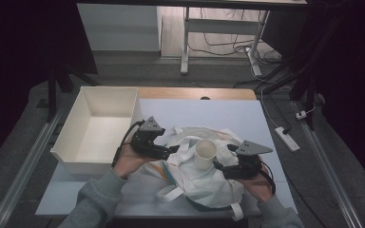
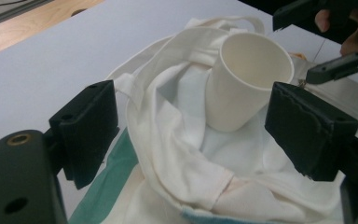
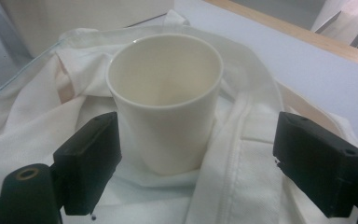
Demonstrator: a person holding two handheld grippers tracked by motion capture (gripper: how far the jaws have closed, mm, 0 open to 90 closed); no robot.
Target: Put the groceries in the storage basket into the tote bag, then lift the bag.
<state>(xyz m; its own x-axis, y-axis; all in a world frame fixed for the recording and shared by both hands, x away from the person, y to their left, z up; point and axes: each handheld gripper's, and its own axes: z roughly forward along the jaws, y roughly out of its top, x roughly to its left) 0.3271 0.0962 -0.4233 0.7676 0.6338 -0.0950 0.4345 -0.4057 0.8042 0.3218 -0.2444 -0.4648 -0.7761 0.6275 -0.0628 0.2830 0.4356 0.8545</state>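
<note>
Cup (image 1: 205,153): stood upright on the crumpled cloth bag (image 1: 204,183), mid-worktop.
Right gripper (image 1: 220,167): jaws wide, holding nothing.
Left gripper (image 1: 173,149): jaws apart, empty.
Risk: soft folds might tip the cup if nudged.

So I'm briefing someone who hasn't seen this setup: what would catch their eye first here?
A white paper cup stands upright on a crumpled white cloth bag in the middle of the table. The left gripper and the right gripper flank it from either side with their jaws open, neither touching the cup. To the left of the bag sits an empty white bin.
</note>
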